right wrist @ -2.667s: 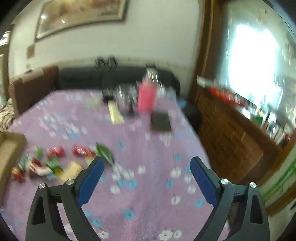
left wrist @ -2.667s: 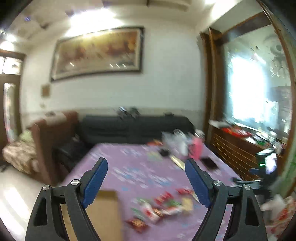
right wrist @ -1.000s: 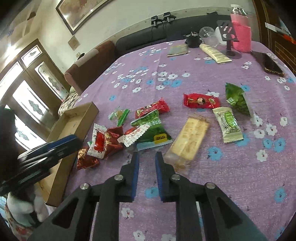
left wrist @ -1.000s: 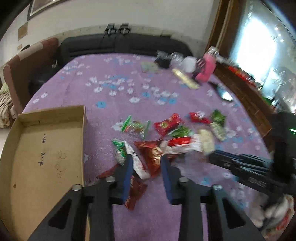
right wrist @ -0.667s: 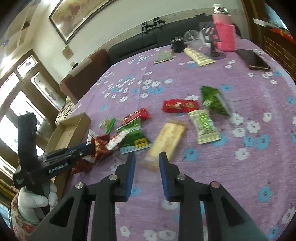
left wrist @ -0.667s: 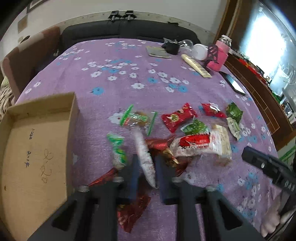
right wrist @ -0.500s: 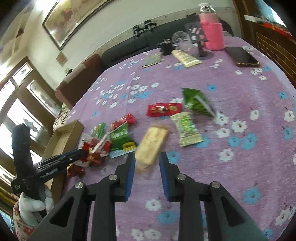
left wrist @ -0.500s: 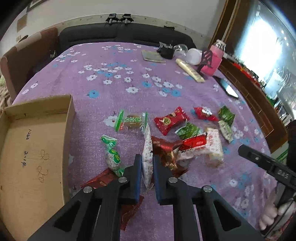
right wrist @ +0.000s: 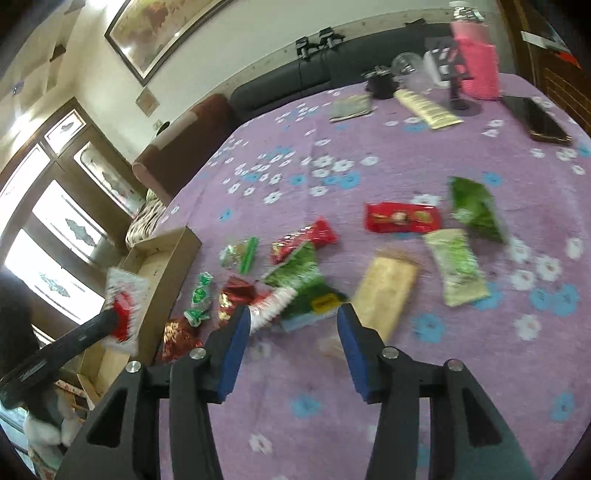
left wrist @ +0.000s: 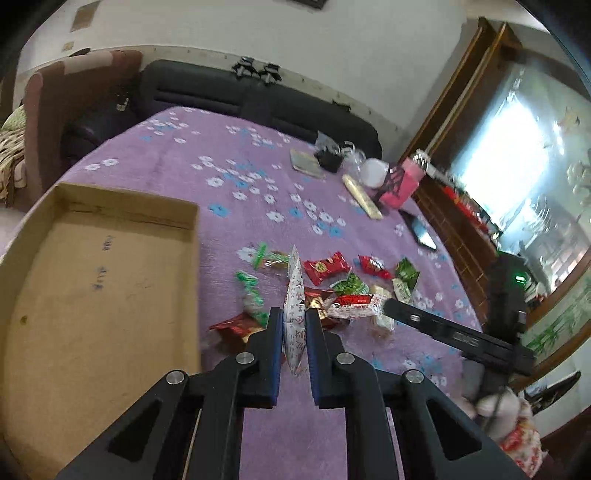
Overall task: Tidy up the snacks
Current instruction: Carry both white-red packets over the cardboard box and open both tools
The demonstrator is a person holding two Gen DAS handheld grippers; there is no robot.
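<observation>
Left hand-held gripper (left wrist: 294, 325) now lifted clear of the pile, clamped on a white-and-red snack packet (left wrist: 294, 310) that half a second ago lay among the snacks; packet now upright between the pads, above the purple flowered tabletop (left wrist: 229, 155), just right of the cardboard box (left wrist: 92, 280). Right hand-held gripper (right wrist: 291, 321) no longer nearly closed: jaws opening, nothing between them, poised over the near end of the tan cracker pack (right wrist: 384, 291). Remaining snacks (right wrist: 295, 266) clustered mid-tabletop, right of the box wall. Bare cloth in front of the pile; box interior open. Pink bottle (right wrist: 476, 70), phone (right wrist: 535, 120) at the far edge; dark sofa (left wrist: 258, 103) and framed picture (right wrist: 162, 33) behind.
</observation>
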